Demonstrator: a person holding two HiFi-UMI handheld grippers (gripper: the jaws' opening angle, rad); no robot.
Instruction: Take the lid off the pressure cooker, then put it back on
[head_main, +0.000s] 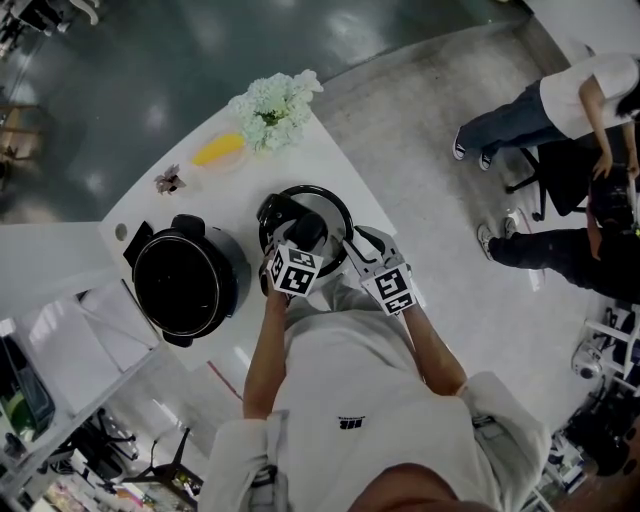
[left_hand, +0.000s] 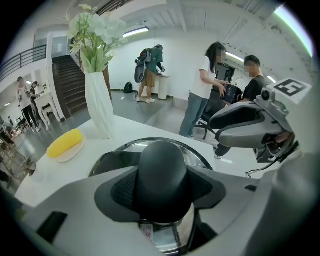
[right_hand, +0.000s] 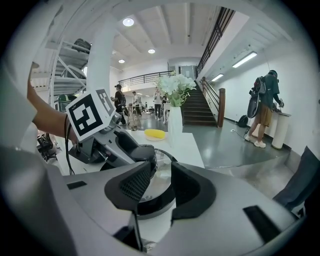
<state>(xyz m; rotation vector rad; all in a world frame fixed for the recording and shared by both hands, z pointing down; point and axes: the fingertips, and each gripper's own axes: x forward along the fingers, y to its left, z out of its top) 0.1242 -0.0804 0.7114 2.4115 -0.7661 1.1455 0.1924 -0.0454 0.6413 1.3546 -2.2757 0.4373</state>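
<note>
White table (head_main: 228, 188) on grey floor (head_main: 420, 100): left gripper (left_hand: 161, 200) clenches lid knob (left_hand: 162, 167), right gripper (right_hand: 161, 187) fingers released.

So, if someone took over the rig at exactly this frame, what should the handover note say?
The left hand-held gripper is shut on the lid's black knob.
The right hand-held gripper is open, jaws apart over the lid's edge, gripping nothing.
The lid is off and lies on the white table, beside the pot in the head view.
The pot stands uncovered, to the lid's left.
Done: lid taken off.
Left: lift the lid by the knob, carry it over the pot and seat it.
</note>
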